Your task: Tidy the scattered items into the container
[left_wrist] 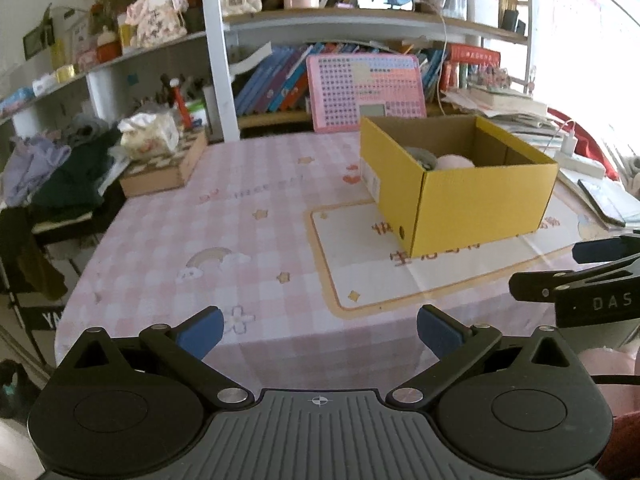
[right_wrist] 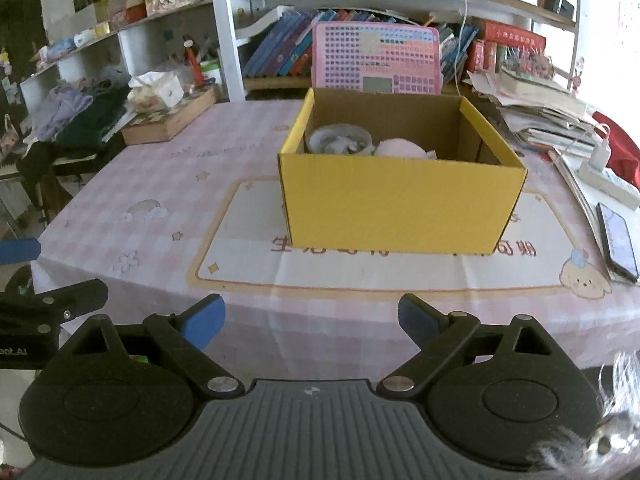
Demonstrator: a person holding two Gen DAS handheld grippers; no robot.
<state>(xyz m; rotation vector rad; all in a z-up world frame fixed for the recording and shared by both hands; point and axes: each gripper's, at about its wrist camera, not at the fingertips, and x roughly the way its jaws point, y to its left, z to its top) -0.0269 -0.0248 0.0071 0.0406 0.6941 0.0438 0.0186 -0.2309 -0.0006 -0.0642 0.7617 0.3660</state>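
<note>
A yellow cardboard box (right_wrist: 400, 204) stands on the pink checked tablecloth (right_wrist: 140, 184), its top open. Inside it I see a round grey bowl-like item (right_wrist: 340, 140) and a pale pink soft item (right_wrist: 400, 148). In the left wrist view the same box (left_wrist: 472, 200) sits to the right, with the pink item (left_wrist: 454, 162) showing inside. My right gripper (right_wrist: 312, 320) hangs open over the table's near edge, in front of the box, nothing between its blue pads. My left gripper (left_wrist: 320, 330) is open too, empty, over the near edge left of the box.
A pink keyboard toy (right_wrist: 376, 60) leans on the bookshelf behind the box. A wooden box with a tissue pack (right_wrist: 168, 116) and clothes (right_wrist: 80, 116) lie at the left. Papers, a power strip (right_wrist: 608, 180) and a phone (right_wrist: 618, 240) crowd the right edge.
</note>
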